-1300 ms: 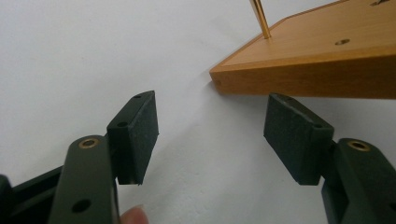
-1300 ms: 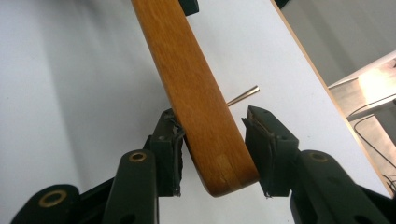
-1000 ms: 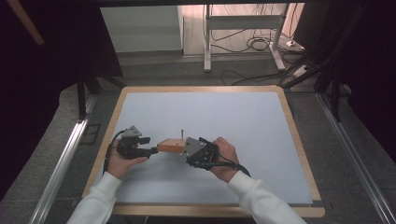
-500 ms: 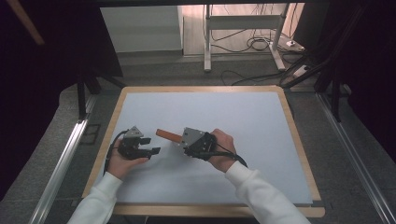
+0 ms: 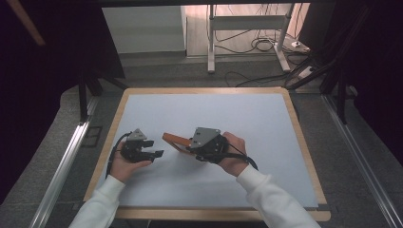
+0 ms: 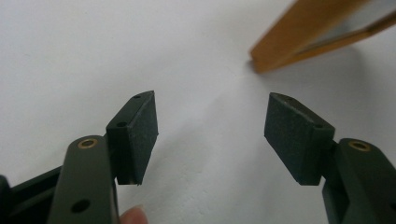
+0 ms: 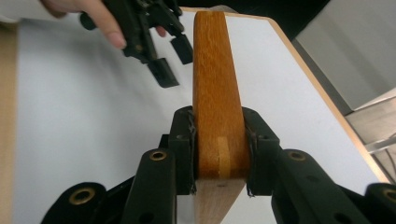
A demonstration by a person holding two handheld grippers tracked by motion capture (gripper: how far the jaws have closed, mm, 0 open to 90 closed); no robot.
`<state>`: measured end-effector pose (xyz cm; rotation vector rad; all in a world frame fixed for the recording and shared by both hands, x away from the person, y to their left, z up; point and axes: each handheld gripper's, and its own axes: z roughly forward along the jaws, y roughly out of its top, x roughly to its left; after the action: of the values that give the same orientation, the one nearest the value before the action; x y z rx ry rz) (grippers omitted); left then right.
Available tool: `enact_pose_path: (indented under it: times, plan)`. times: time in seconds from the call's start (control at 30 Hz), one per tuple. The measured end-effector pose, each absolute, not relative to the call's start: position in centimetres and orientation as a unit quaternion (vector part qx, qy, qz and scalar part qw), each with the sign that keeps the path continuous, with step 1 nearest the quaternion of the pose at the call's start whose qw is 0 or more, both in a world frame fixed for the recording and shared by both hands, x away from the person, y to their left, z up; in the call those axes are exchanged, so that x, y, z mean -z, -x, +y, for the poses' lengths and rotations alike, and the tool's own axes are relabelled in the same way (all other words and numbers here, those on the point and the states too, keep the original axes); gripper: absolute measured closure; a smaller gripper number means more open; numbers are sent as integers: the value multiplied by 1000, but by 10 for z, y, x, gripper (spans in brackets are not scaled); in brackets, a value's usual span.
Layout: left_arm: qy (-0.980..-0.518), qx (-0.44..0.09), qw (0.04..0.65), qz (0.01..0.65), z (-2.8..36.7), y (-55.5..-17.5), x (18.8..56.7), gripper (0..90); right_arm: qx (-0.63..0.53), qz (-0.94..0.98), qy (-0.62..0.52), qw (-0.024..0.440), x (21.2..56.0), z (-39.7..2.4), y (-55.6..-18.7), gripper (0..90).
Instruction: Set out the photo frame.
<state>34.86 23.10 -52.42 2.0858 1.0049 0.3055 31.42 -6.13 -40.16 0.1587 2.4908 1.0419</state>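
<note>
The wooden piece point(image 5: 177, 141) is a long, flat bar of orange-brown varnished wood. In the high view its long axis runs aslant across the table, one end in the right gripper point(image 5: 195, 147), the free end pointing up-left toward the far left part of the mat. In the right gripper view the wooden piece point(image 7: 215, 88) runs straight away from the camera, narrow face up, tapering slightly to a rounded far end; a paler inlaid strip shows near the clamped end, and the wood grain is smooth and glossy. No writing or label can be read on it. In the left gripper view a corner of the same wooden piece point(image 6: 299, 35) shows at upper right, tilted, above the mat.

The right gripper point(image 7: 219, 154) has just been closing, and its pads now press on both side faces of the bar, holding it off the white mat point(image 5: 247, 123).

The left gripper point(image 5: 154, 154) rests just left of the bar's free end, held by the left hand point(image 5: 127, 164). In its own view the left gripper point(image 6: 212, 128) has its jaws standing wide apart with nothing between them, only bare mat beneath.

The mat lies in a wooden-edged table point(image 5: 304, 156).
</note>
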Motion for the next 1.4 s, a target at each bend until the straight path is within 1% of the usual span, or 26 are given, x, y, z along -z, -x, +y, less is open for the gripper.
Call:
enact_pose_path:
  times: [0.23, 0.4, 0.7, 0.8, 1.0, 1.13, 1.3, 1.4]
  plan:
    - [-823, -119, 391, 394, 229, -349, 525, 340, -395, 898, -51, 188, 395, -74, -299, 692]
    - [-824, -120, 390, 392, 229, -349, 525, 339, -400, 897, -57, 178, 396, -80, -305, 689]
    - [-825, -118, 390, 392, 228, -349, 525, 335, -395, 890, -99, 204, 397, -88, -327, 659]
    - [-824, -118, 389, 393, 225, -349, 525, 333, -393, 890, -106, 208, 399, -91, -334, 636]
    - [-824, -119, 389, 394, 225, -349, 524, 333, -391, 888, -123, 208, 402, -95, -348, 590]
    - [-824, -121, 389, 393, 226, -349, 524, 333, -384, 888, -136, 215, 406, -96, -359, 539]
    - [-824, -122, 390, 392, 226, -349, 524, 334, -387, 885, -160, 204, 410, -101, -371, 510]
    - [-821, -122, 393, 395, 226, -348, 524, 333, -385, 885, -162, 208, 412, -101, -375, 489]
